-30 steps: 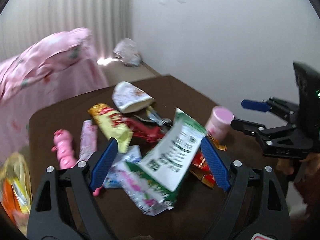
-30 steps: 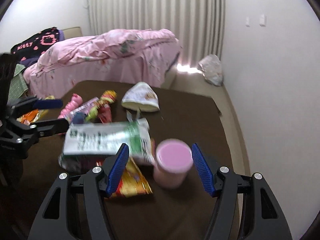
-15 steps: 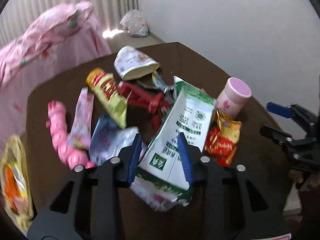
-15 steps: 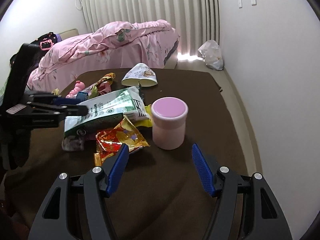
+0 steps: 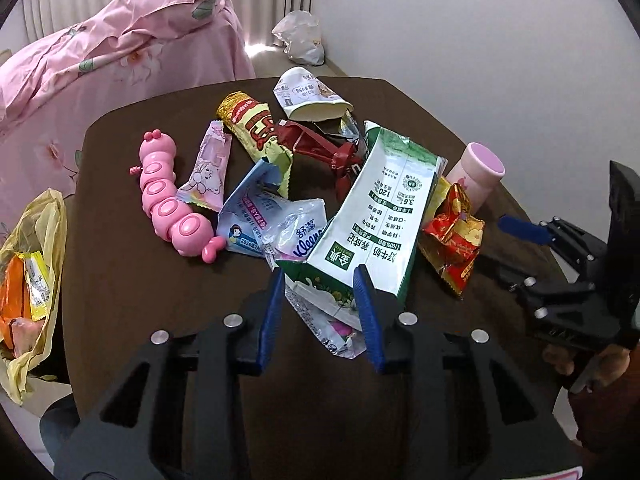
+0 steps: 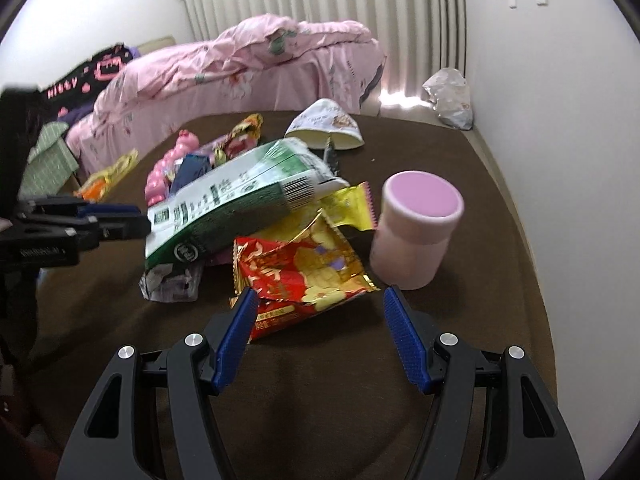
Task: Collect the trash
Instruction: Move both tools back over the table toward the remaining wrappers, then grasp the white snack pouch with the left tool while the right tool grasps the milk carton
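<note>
My left gripper (image 5: pixel 320 292) is shut on the near end of a green-and-white milk carton (image 5: pixel 380 216), which is tilted above the pile of wrappers; the carton also shows in the right wrist view (image 6: pixel 236 204). My right gripper (image 6: pixel 316 320) is open and empty, just in front of a red-and-gold snack wrapper (image 6: pixel 304 276), seen too in the left wrist view (image 5: pixel 454 240). A pink cup (image 6: pixel 416 228) stands upright right of that wrapper. A yellow trash bag (image 5: pixel 32 276) with wrappers hangs off the table's left edge.
On the brown table (image 5: pixel 160 320) lie a pink caterpillar toy (image 5: pixel 172 208), a pink wrapper (image 5: pixel 206 168), a tissue pack (image 5: pixel 296 232), a yellow-red wrapper (image 5: pixel 256 128), a dark red wrapper (image 5: pixel 320 148) and a tipped paper cup (image 5: pixel 310 96). A pink bed (image 6: pixel 240 64) stands behind.
My left gripper closed on the milk carton's near end and lifted it. My right gripper drew back from the pink cup and now faces the red-and-gold wrapper.
</note>
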`<state>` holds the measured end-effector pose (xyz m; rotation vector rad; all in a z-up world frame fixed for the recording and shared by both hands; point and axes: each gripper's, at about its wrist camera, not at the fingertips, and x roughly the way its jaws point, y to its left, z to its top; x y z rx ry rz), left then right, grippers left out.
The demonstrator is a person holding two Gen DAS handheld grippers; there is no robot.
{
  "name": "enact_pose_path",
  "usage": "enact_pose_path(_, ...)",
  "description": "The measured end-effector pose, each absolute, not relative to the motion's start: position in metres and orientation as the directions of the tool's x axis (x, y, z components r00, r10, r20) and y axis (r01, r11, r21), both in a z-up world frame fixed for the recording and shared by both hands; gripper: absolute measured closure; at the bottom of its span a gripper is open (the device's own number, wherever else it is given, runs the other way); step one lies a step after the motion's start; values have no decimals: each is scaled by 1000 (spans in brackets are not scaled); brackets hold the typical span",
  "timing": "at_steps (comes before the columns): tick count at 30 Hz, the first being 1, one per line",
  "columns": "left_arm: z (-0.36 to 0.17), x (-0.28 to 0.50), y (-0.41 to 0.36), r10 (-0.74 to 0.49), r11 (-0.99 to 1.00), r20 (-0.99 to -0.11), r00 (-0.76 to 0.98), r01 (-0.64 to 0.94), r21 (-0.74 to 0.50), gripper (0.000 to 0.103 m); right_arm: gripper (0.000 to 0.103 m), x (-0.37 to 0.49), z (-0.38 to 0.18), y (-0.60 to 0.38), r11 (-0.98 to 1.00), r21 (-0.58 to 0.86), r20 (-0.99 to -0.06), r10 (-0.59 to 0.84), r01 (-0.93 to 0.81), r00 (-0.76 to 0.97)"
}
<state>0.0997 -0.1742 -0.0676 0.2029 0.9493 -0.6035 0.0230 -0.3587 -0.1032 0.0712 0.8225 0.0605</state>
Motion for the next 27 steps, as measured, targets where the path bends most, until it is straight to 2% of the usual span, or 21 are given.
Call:
enact_pose_path(13, -66, 101, -181, -414, 808, -803, 428, 580, -108, 69, 41, 3, -120, -389, 994, -41, -769, -95, 100, 632)
enact_pose_path(18, -42, 109, -194, -498, 752, -747, 440, 649, -119, 58, 41, -7, -112, -399, 992, -45, -735, -113, 118, 669)
enact_pose_path(20, -24, 124, -210, -557, 712, -690, 463, 694, -109, 51, 41, -8, -105, -402, 992, -33, -708, -108, 119, 698)
enact_pose_path(22, -14, 151, -227, -623, 679, -637, 454, 718, -152, 42, 41, -8, -100, -406, 993, -19, -682, -100, 119, 724)
enact_pose_path(24, -13, 187, -247, -649, 657, -629, 428, 732, -180, 40, 41, -7, -97, -409, 993, -19, -669, -102, 120, 737)
enact_pose_path(27, -18, 239, -270, -627, 671, -642, 441, 725, -157, 40, 41, -5, -93, -416, 992, -33, -652, -114, 122, 750)
